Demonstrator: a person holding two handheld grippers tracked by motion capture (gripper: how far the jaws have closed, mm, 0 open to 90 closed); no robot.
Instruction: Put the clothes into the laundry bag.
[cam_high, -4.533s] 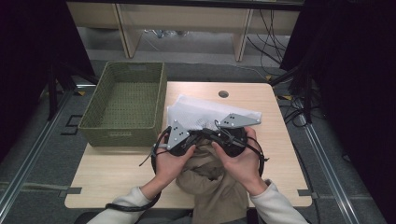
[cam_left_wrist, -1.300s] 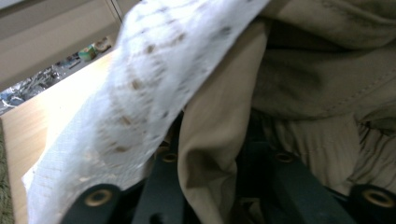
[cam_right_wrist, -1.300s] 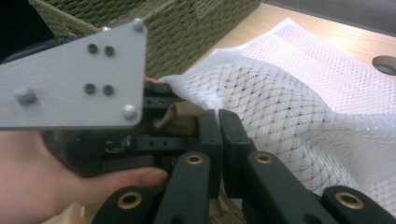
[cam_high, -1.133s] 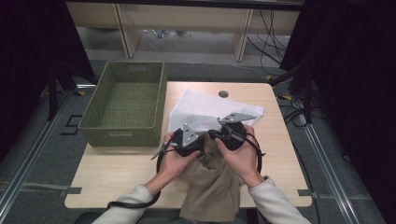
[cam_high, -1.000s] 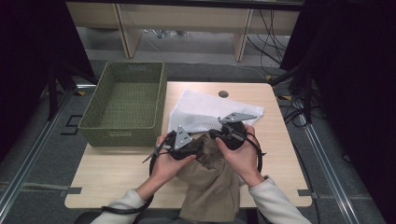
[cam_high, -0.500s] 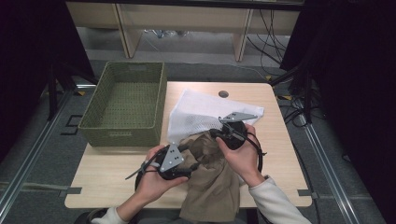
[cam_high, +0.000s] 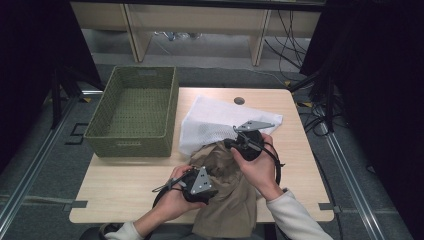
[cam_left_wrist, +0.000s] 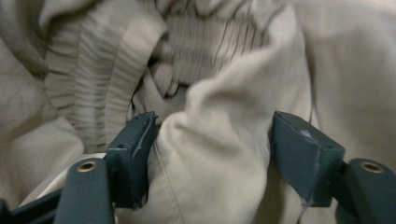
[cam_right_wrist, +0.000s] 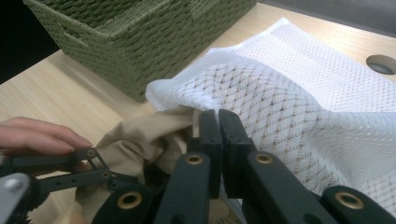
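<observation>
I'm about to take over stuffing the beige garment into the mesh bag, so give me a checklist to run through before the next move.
1. Right gripper shut at the white mesh bag's edge: ok; whether mesh is pinched, cannot tell.
2. Left gripper around a fold of the beige garment: ok, the fold sits between the pads; the jaws have just been closing, firm pinch cannot tell.
3. Bag mouth open wide enough: cannot tell.
4. Garment fully on the table: not ok, it hangs over the near edge.
5. Green basket apart from the work: ok.
</observation>
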